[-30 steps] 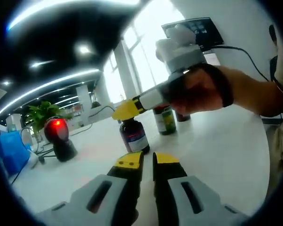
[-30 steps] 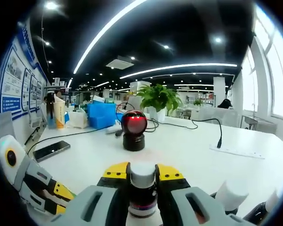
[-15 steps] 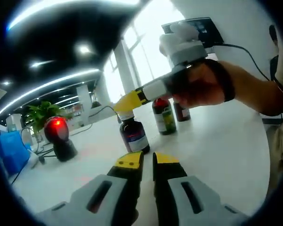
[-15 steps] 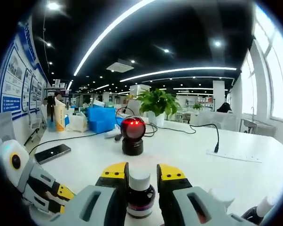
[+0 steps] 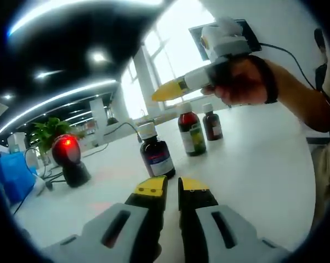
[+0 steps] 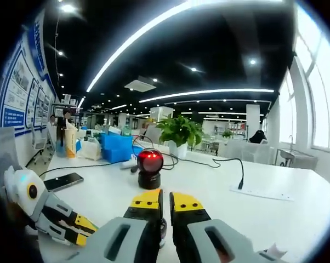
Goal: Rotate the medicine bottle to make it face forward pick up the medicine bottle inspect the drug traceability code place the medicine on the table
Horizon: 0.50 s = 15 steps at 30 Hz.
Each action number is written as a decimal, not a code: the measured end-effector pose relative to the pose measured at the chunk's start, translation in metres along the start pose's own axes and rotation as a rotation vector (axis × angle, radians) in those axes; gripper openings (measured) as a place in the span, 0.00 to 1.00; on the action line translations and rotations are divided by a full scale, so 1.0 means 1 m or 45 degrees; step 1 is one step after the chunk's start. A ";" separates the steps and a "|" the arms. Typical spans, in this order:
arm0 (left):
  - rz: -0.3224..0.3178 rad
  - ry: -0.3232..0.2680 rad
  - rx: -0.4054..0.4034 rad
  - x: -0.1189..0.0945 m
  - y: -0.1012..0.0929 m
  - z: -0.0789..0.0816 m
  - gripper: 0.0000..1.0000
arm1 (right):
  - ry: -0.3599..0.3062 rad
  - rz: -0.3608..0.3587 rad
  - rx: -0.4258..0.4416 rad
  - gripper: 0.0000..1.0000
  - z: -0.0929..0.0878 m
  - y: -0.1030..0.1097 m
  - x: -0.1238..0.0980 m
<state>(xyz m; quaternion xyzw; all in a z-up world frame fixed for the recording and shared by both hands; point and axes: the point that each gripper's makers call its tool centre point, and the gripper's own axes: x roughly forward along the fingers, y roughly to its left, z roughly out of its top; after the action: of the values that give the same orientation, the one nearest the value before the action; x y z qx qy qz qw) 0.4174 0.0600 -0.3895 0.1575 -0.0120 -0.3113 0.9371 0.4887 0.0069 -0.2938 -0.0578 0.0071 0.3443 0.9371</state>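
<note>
Brown glass, white-capped, the small medicine bottle stands upright on the white bench in the left gripper view, its blue-and-white label turned partly this way. Two more capped bottles stand just behind it. The left tool hovers low in front of the bottle, jaws nearly together and holding nothing. Above the bottle hangs the right tool in a gloved hand, clear of the cap and empty.

From the right gripper view, that tool shows its yellow-tipped jaws close together, gripping nothing. A black scanner with a red light stands ahead on the bench.

Glass and liquid suggest a fairly heavy, rigid, slippery, breakable bottle; the ribbed cap or the neck looks the safest hold.
</note>
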 end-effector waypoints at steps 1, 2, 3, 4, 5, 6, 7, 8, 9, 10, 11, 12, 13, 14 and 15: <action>0.000 0.000 0.000 0.000 0.000 0.000 0.00 | -0.003 -0.003 -0.002 0.00 0.001 -0.001 -0.002; -0.001 0.001 -0.001 0.000 0.000 0.000 0.00 | -0.003 -0.004 -0.007 0.00 0.001 -0.001 -0.004; -0.001 0.002 0.000 0.000 0.000 0.000 0.00 | -0.001 -0.006 -0.016 0.00 0.001 -0.002 -0.006; 0.000 0.003 0.000 0.000 0.000 0.000 0.00 | -0.002 -0.011 -0.027 0.00 0.000 -0.004 -0.008; 0.001 0.004 -0.001 0.000 0.000 -0.001 0.00 | -0.003 -0.013 -0.036 0.00 0.000 -0.005 -0.010; 0.002 0.005 -0.001 0.000 0.000 -0.001 0.00 | -0.003 -0.013 -0.038 0.00 0.000 -0.007 -0.012; 0.002 0.005 -0.001 0.000 0.000 -0.001 0.00 | -0.004 -0.014 -0.033 0.00 0.001 -0.008 -0.015; 0.002 0.005 -0.002 0.000 0.001 -0.001 0.00 | -0.008 -0.015 -0.029 0.00 0.001 -0.010 -0.018; 0.002 0.006 -0.002 0.000 0.000 -0.001 0.00 | -0.011 -0.016 -0.031 0.00 0.002 -0.010 -0.021; 0.003 0.007 -0.002 0.000 0.001 -0.001 0.00 | -0.013 -0.019 -0.035 0.00 0.003 -0.011 -0.024; 0.002 0.009 -0.002 0.000 0.000 -0.002 0.00 | -0.014 -0.022 -0.045 0.00 0.004 -0.012 -0.027; 0.003 0.009 -0.001 0.000 0.001 -0.002 0.00 | -0.013 -0.016 -0.103 0.00 0.005 -0.012 -0.031; 0.003 0.010 -0.001 0.000 0.001 -0.002 0.00 | -0.013 -0.024 -0.105 0.00 0.005 -0.013 -0.033; 0.004 0.012 0.000 0.000 0.001 -0.002 0.00 | -0.013 -0.037 -0.112 0.00 0.005 -0.014 -0.036; 0.004 0.013 0.001 0.000 0.001 -0.002 0.00 | -0.012 -0.044 -0.139 0.00 0.005 -0.016 -0.039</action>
<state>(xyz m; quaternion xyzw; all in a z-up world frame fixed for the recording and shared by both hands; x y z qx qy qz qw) 0.4184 0.0610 -0.3915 0.1593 -0.0075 -0.3089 0.9376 0.4689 -0.0297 -0.2847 -0.1075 -0.0169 0.3281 0.9384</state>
